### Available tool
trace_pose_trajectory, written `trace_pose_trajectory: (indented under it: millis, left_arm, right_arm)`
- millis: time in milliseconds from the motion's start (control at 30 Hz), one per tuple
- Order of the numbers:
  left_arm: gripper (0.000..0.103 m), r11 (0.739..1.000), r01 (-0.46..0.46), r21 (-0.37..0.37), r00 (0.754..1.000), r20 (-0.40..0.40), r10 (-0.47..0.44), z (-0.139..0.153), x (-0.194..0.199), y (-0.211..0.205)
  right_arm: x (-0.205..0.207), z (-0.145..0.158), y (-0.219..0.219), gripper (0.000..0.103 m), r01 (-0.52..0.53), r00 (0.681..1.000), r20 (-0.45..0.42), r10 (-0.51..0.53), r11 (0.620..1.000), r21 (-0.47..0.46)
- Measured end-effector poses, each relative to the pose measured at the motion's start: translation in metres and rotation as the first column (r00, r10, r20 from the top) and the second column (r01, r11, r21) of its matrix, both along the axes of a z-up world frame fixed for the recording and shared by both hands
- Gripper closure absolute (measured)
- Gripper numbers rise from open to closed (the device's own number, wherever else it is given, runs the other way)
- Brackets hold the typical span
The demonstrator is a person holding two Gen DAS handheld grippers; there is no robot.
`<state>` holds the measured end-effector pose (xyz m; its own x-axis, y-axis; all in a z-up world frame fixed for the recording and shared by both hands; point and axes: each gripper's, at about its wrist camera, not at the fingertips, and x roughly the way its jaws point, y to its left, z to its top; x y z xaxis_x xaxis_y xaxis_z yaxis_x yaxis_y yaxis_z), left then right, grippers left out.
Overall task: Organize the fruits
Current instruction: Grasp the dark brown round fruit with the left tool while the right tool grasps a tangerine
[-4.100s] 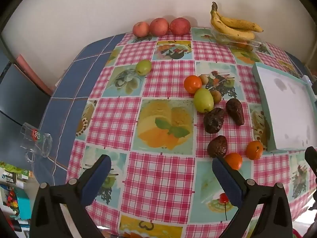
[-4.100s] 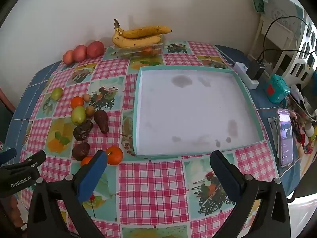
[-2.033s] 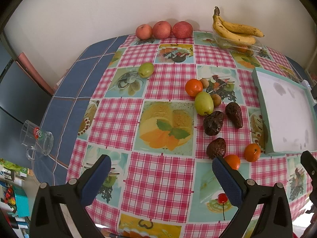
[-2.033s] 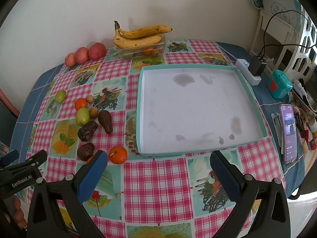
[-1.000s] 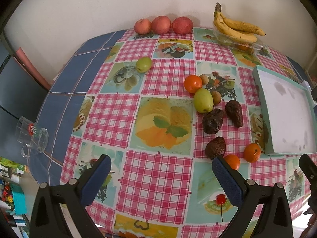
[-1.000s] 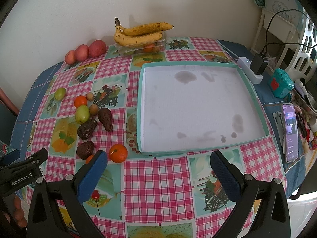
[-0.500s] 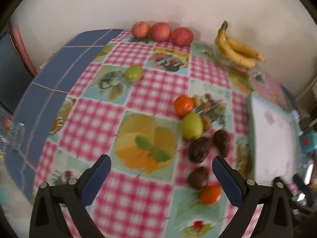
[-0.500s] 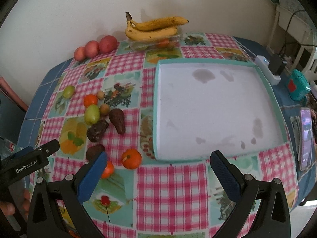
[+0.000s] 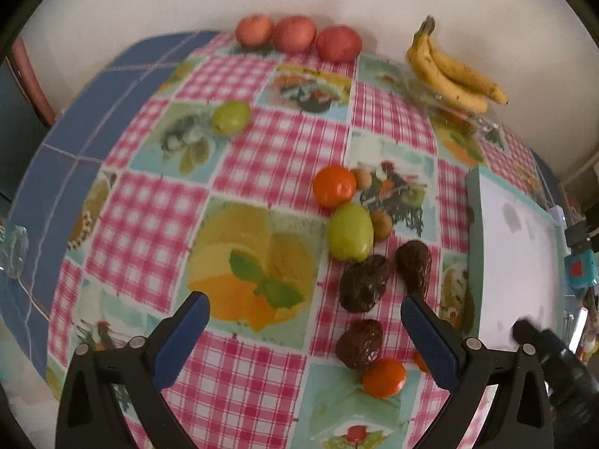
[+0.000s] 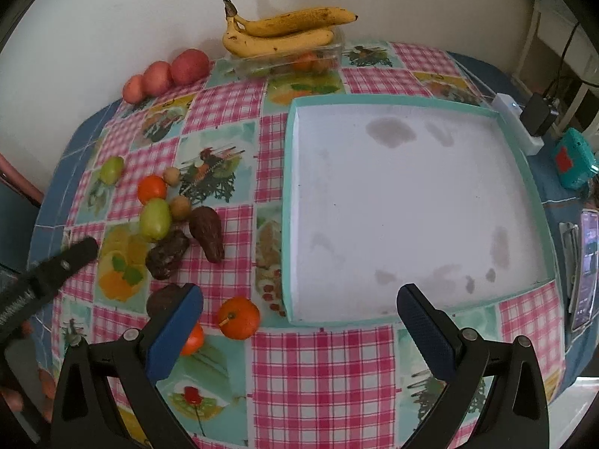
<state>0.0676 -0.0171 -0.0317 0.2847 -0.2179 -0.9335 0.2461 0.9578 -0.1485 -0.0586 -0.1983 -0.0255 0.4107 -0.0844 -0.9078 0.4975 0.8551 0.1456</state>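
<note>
Loose fruit lies on the checked tablecloth. A green mango (image 9: 350, 232) sits beside an orange (image 9: 334, 186), two small brown fruits and three dark wrinkled avocados (image 9: 363, 288). Two more oranges (image 10: 239, 317) lie near the front. A small green fruit (image 9: 231, 117) lies apart at the left. Three red apples (image 9: 294, 33) and a banana bunch (image 10: 284, 31) sit at the back wall. The empty white tray with a teal rim (image 10: 290, 202) lies at the right. My left gripper (image 9: 305, 331) is open above the cluster. My right gripper (image 10: 299, 321) is open above the tray's near left corner.
The bananas rest on a clear plastic box (image 10: 292, 61) holding fruit. A power strip with a charger (image 10: 522, 123), a teal box (image 10: 572, 162) and a phone (image 10: 586, 258) lie right of the tray. A glass mug (image 9: 13, 249) stands at the table's left edge.
My left gripper has moved forward and to the right, closer to the fruit cluster. My right gripper has shifted left toward the tray's near left corner. Both stay open.
</note>
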Motion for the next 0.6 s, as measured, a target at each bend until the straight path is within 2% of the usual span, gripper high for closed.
trace_pose_trajectory:
  millis: [133, 233, 400, 467, 500, 567, 600]
  left_arm:
    - [0.002, 0.999, -0.006, -0.036, 0.997, -0.082, 0.003, -0.015, -0.003, -0.001]
    - [0.012, 0.999, 0.022, -0.029, 0.992, -0.123, -0.026, -0.025, -0.008, -0.009]
    - [0.023, 0.998, 0.061, -0.027, 0.984, -0.165, -0.065, -0.037, -0.014, -0.021]
    - [0.033, 0.997, 0.079, -0.028, 0.981, -0.174, -0.082, -0.041, -0.017, -0.026]
    - [0.036, 0.996, 0.082, -0.034, 0.98, -0.18, -0.087, -0.042, -0.017, -0.027]
    - [0.048, 0.995, 0.087, -0.047, 0.976, -0.196, -0.095, -0.045, -0.017, -0.029]
    - [0.051, 0.995, 0.09, -0.049, 0.975, -0.2, -0.098, -0.046, -0.018, -0.031]
  right_arm:
    - [0.002, 0.006, -0.009, 0.0, 0.048, 0.998, 0.039, -0.051, 0.996, 0.069]
    - [0.003, 0.01, -0.009, 0.002, 0.05, 0.997, 0.052, -0.053, 0.997, 0.054]
    - [0.009, 0.002, -0.003, 0.016, 0.019, 1.0, 0.023, -0.021, 0.996, 0.088]
    - [0.01, -0.008, -0.002, 0.019, 0.014, 1.0, -0.004, -0.014, 0.993, 0.121]
    - [0.01, -0.011, -0.002, 0.026, 0.012, 1.0, -0.012, -0.01, 0.991, 0.132]
    - [0.011, -0.015, 0.0, 0.032, 0.011, 1.0, -0.03, -0.007, 0.99, 0.142]
    - [0.011, -0.016, 0.0, 0.034, 0.014, 0.999, -0.034, -0.009, 0.99, 0.139]
